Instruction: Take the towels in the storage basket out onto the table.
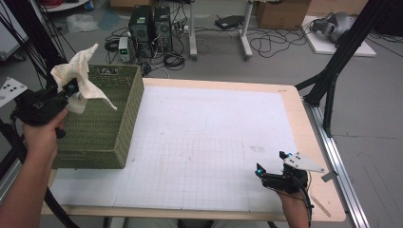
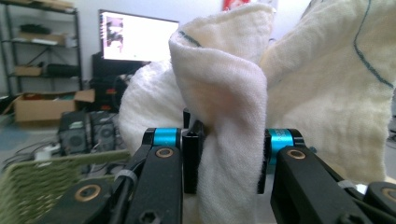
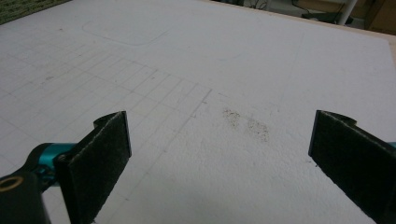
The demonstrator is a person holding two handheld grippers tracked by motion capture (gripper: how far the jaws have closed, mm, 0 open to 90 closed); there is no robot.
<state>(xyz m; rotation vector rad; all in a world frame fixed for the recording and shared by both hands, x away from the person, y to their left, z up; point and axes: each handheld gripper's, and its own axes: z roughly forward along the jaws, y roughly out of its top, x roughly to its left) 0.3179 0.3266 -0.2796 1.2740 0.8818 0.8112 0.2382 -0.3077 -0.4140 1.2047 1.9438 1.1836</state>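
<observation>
A cream cloth hangs bunched above the green woven basket at the table's left side. My left gripper is shut on the cloth over the basket's left rim. In the left gripper view the cloth is pinched between the two black jaws of the left gripper, and the basket's rim shows at the lower left. My right gripper rests near the table's front right corner, open, with nothing in it. In the right gripper view the right gripper has its pads wide apart over the white mat.
A white gridded mat covers most of the wooden table. Black frame poles stand at the right and left edges. Computers, cables and boxes lie on the floor beyond the table.
</observation>
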